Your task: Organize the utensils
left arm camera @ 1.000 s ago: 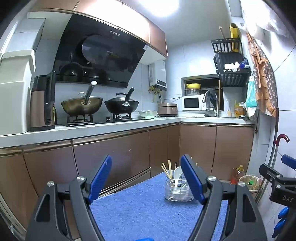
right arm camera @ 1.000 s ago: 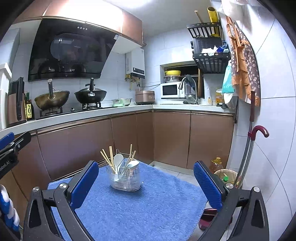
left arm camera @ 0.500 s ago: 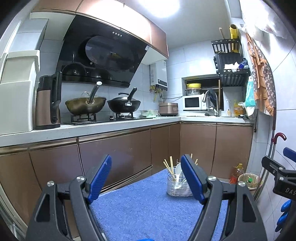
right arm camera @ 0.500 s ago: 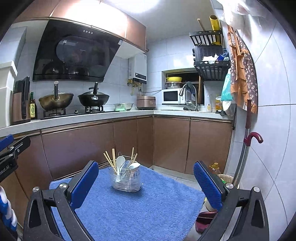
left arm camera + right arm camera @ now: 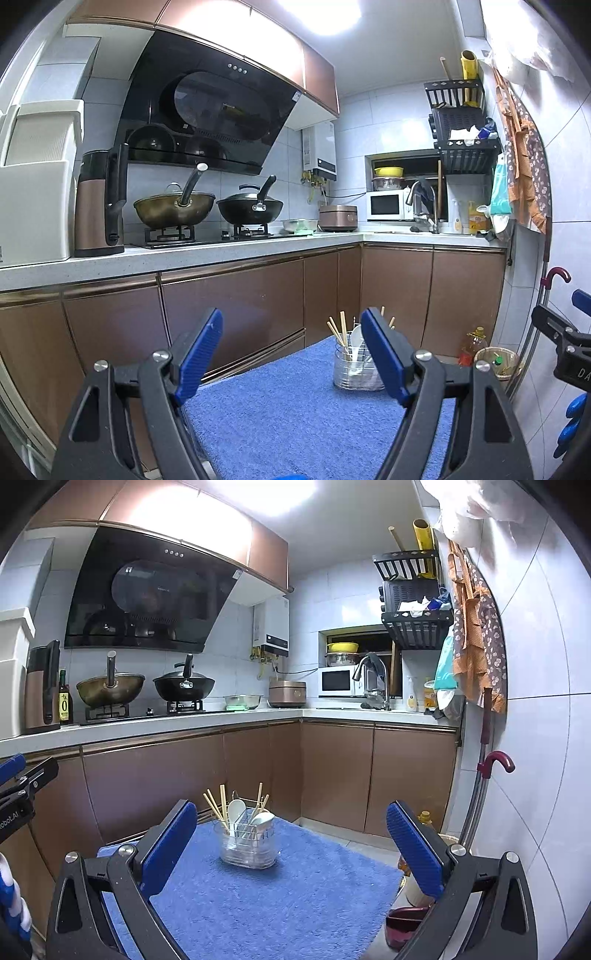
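Note:
A clear utensil holder [image 5: 246, 847] stands on a blue towel [image 5: 266, 904] and holds wooden chopsticks [image 5: 216, 806] and white spoons [image 5: 236, 812]. In the left wrist view the holder [image 5: 352, 365] is partly hidden behind the right finger. My left gripper [image 5: 291, 350] is open and empty, held back from the holder. My right gripper [image 5: 291, 843] is open and empty, also back from the holder, which sits between its fingers in the view.
Brown kitchen cabinets [image 5: 332, 775] and a white counter [image 5: 147, 727] with two woks run behind the towel. A tiled wall [image 5: 535, 775] with a red-handled umbrella [image 5: 495, 764] is at the right. A bin [image 5: 496, 363] and bottle stand on the floor.
Both grippers have drawn back and tilted up slightly, so the holder sits lower and farther in the views. Both stay open and empty.

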Demonstrator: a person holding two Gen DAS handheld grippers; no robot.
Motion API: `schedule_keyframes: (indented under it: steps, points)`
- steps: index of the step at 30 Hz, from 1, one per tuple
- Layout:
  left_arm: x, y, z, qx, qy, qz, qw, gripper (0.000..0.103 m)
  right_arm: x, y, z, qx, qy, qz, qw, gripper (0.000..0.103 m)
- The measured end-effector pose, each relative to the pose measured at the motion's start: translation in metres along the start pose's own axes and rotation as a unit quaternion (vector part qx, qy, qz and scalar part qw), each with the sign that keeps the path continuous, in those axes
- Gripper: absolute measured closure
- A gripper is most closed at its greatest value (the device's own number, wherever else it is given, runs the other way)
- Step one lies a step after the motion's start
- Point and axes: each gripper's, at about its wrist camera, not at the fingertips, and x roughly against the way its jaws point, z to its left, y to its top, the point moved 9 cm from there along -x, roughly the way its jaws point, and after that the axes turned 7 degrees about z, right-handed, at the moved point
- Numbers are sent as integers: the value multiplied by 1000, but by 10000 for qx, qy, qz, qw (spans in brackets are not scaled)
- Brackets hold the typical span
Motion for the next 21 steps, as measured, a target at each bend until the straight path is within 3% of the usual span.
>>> schedule_keyframes:
  steps: [21]
  points:
    - [5, 2, -3, -54, 12, 5, 10000, 27, 3, -2, -1, 0, -37, -7, 10000, 0]
